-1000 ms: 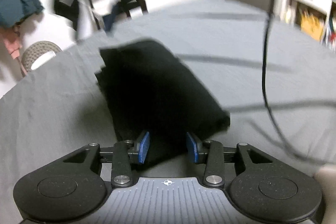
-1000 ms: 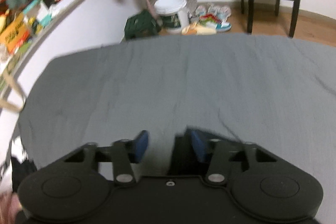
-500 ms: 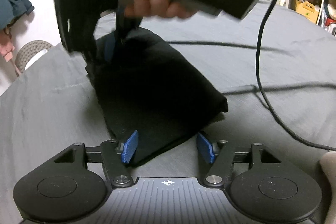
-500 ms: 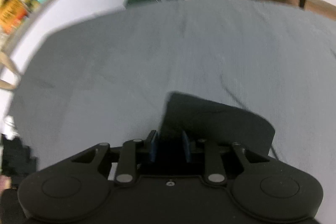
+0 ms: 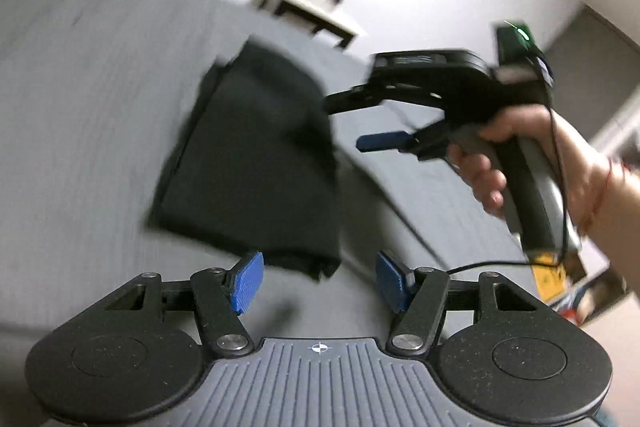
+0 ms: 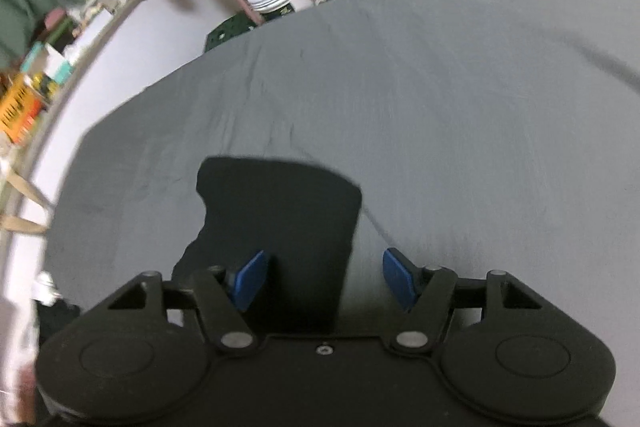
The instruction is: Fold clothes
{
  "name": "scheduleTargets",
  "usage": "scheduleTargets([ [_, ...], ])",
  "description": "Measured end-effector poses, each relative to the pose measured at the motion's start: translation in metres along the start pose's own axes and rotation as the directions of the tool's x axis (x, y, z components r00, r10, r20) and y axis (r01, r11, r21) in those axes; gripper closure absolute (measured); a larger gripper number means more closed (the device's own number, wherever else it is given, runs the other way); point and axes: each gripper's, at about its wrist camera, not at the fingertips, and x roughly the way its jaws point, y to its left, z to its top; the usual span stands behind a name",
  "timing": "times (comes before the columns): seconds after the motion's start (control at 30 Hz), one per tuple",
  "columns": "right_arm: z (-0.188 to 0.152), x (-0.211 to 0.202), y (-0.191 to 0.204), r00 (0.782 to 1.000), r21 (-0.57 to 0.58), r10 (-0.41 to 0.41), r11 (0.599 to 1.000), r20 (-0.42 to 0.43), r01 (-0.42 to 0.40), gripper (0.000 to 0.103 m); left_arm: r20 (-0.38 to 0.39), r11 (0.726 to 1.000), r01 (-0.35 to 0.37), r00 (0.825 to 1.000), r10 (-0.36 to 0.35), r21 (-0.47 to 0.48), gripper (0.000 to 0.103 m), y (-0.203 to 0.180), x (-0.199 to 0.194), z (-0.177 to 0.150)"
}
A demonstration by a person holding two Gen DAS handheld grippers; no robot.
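A: Where's the cloth?

B: Folded black garment flat on the grey bedsheet, held by neither tool.

A: Tongs?

B: Left gripper spread wide, empty. Right gripper also wide, hovering over the near edge, clamping nothing.

A: Which way does it lie?

B: Straight ahead of both, long axis running away from the left one. Right looks nearer, partly above it.

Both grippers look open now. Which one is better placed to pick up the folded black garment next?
Likely the left. The left gripper is open with the near corner of the folded black garment just ahead of its fingertips. The right gripper, also open, hovers off the garment's side edge above the grey sheet.
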Motion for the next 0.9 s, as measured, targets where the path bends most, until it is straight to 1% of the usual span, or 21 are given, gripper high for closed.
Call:
scheduleTargets([
  [0.07, -0.008, 0.006, -0.008, 0.997, 0.026, 0.073, 0.997, -0.027, -0.073, 0.039, -0.004, 0.998, 0.009, 1.0, -0.009, -0.066, 0.04, 0.006, 0.003, 0.0],
  [0.1, -0.011, 0.009, -0.011, 0.995, 0.032, 0.097, 0.995, -0.035, -0.096, 0.039, -0.003, 0.995, 0.015, 1.0, -0.015, -0.096, 0.039, 0.009, 0.005, 0.001],
  [0.17, -0.018, 0.016, -0.014, 0.988, 0.029, 0.139, 0.99, -0.072, -0.137, 0.039, 0.006, 0.985, 0.016, 1.0, -0.015, -0.169, 0.03, 0.015, 0.005, 0.003],
  [0.27, -0.021, 0.022, -0.013, 0.979, 0.004, 0.173, 0.985, -0.103, -0.174, 0.039, 0.015, 0.971, -0.01, 1.0, 0.014, -0.241, 0.029, 0.024, 0.011, 0.004],
  [0.37, -0.034, 0.016, -0.012, 0.96, 0.01, 0.233, 0.972, -0.155, -0.235, 0.039, 0.013, 0.956, -0.025, 0.999, 0.031, -0.293, 0.029, 0.034, 0.018, 0.003],
  [0.43, -0.04, 0.014, -0.012, 0.947, 0.01, 0.256, 0.966, -0.195, -0.259, 0.038, 0.021, 0.946, -0.02, 0.999, 0.029, -0.325, 0.029, 0.039, 0.02, 0.0],
  [0.5, -0.049, 0.011, -0.01, 0.937, -0.003, 0.263, 0.963, -0.231, -0.271, 0.038, 0.04, 0.929, 0.006, 0.999, 0.01, -0.37, 0.029, 0.045, 0.02, -0.003],
  [0.57, -0.056, 0.008, -0.008, 0.934, 0.009, 0.278, 0.959, -0.222, -0.284, 0.038, 0.057, 0.911, 0.029, 0.998, -0.006, -0.412, 0.029, 0.05, 0.021, -0.005],
  [0.6, -0.059, 0.008, -0.008, 0.938, 0.033, 0.28, 0.96, -0.206, -0.279, 0.042, 0.063, 0.902, 0.037, 0.998, -0.012, -0.43, 0.029, 0.053, 0.022, -0.006],
  [0.67, -0.061, 0.008, -0.01, 0.949, 0.088, 0.269, 0.962, -0.164, -0.258, 0.054, 0.074, 0.887, 0.051, 0.997, -0.019, -0.459, 0.029, 0.057, 0.024, -0.007],
  [0.7, -0.061, 0.009, -0.011, 0.954, 0.119, 0.265, 0.961, -0.144, -0.249, 0.068, 0.08, 0.881, 0.056, 0.997, -0.02, -0.469, 0.029, 0.059, 0.024, -0.007],
  [0.73, -0.061, 0.008, -0.015, 0.953, 0.168, 0.279, 0.952, -0.121, -0.258, 0.072, 0.088, 0.874, 0.064, 0.996, -0.024, -0.482, 0.029, 0.06, 0.025, -0.006],
  [0.8, -0.063, 0.005, -0.022, 0.947, 0.261, 0.313, 0.923, -0.076, -0.284, 0.078, 0.104, 0.856, 0.082, 0.994, -0.033, -0.51, 0.029, 0.064, 0.027, -0.006],
  [0.9, -0.064, -0.001, -0.023, 0.938, 0.335, 0.347, 0.886, -0.019, -0.321, 0.081, 0.117, 0.823, 0.115, 0.991, -0.06, -0.557, 0.029, 0.069, 0.033, -0.006],
])
